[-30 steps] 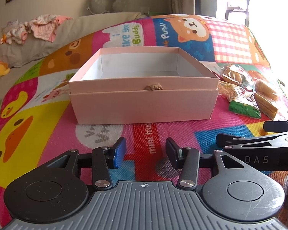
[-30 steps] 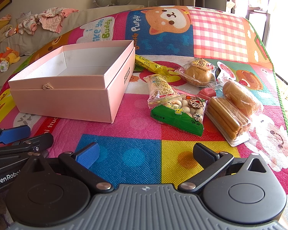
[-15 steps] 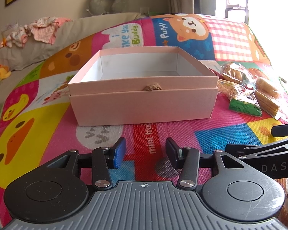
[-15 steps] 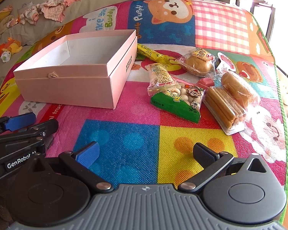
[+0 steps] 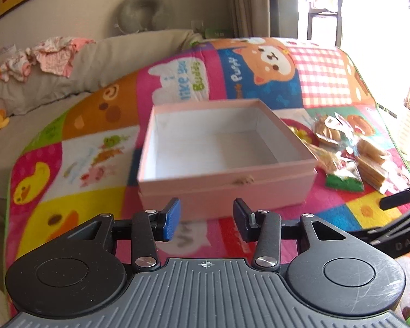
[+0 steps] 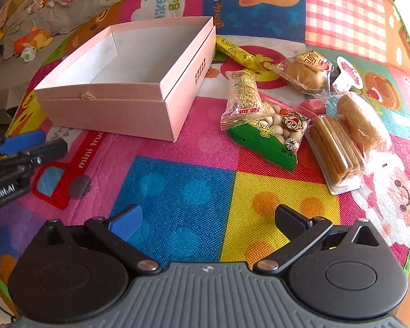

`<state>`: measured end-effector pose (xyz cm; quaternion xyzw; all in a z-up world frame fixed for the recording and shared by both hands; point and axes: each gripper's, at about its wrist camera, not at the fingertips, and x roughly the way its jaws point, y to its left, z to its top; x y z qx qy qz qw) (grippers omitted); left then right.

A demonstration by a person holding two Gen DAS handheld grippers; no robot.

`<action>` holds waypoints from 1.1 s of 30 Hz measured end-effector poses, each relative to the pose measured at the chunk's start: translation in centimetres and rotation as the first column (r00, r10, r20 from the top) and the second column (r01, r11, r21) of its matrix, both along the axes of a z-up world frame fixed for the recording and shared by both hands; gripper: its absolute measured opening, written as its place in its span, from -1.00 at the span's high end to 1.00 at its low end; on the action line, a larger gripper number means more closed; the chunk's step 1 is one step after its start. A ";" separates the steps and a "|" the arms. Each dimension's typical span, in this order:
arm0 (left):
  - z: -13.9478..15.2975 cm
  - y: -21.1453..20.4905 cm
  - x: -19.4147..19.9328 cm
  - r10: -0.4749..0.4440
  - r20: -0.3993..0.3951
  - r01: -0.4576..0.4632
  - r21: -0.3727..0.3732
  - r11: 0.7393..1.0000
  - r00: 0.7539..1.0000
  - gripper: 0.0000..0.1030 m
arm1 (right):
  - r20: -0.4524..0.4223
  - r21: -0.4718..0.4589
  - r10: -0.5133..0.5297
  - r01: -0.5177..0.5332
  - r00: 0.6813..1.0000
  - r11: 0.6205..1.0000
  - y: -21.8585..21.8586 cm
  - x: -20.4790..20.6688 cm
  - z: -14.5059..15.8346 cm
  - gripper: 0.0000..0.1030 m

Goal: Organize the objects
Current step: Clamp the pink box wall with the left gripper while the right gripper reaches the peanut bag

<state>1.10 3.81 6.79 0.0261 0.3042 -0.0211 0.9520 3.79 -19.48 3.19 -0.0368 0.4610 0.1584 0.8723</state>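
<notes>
1. Colourful cartoon play mat [image 6: 177, 191] carries an open pink cardboard box [image 6: 128, 93], far left.
2. Wrapped snack packets [image 6: 268, 134] lie far right of my right gripper [image 6: 209, 218], jaws wide, empty.
3. My left gripper [image 5: 206, 218], jaws partly open, empty, sits just near of the box.

Left wrist view is motion-smeared, so the clear-wrapped snack packets [image 5: 350, 150] by the play mat's right edge are mush. The other black gripper [image 5: 401, 218] runs off the frame's right edge.
</notes>
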 end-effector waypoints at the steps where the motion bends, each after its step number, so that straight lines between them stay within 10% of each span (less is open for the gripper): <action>1: 0.9 0.8 1.0 0.021 -0.004 -0.021 -0.004 1.000 1.000 0.08 | 0.034 0.000 0.000 0.000 0.999 1.000 -0.3 -0.3 0.8 -1.00; 14: -3.0 6.4 15.6 0.108 -0.260 -0.118 -0.024 0.993 0.960 0.13 | 0.389 -0.075 0.003 0.028 0.921 0.997 -5.0 0.2 7.3 -1.00; 16: -3.8 6.1 16.1 0.087 -0.318 -0.103 -0.033 0.994 0.944 0.67 | 0.408 -0.110 0.028 0.019 0.913 0.994 -5.2 1.1 7.0 -1.00; 18: -4.0 6.2 16.2 0.093 -0.322 -0.115 -0.051 0.992 0.942 0.76 | 0.412 -0.134 0.044 0.012 0.910 0.991 -5.0 2.6 6.5 -1.00; 26: -3.9 6.1 15.2 0.099 -0.327 -0.125 -0.059 0.990 0.940 0.83 | 0.283 0.026 0.035 -0.044 0.958 0.999 -2.4 12.8 5.7 -0.99; 33: -3.9 6.7 15.0 0.093 -0.323 -0.134 -0.106 0.985 0.942 0.82 | -0.068 0.272 -0.071 0.087 0.995 0.958 2.6 25.9 5.2 -0.99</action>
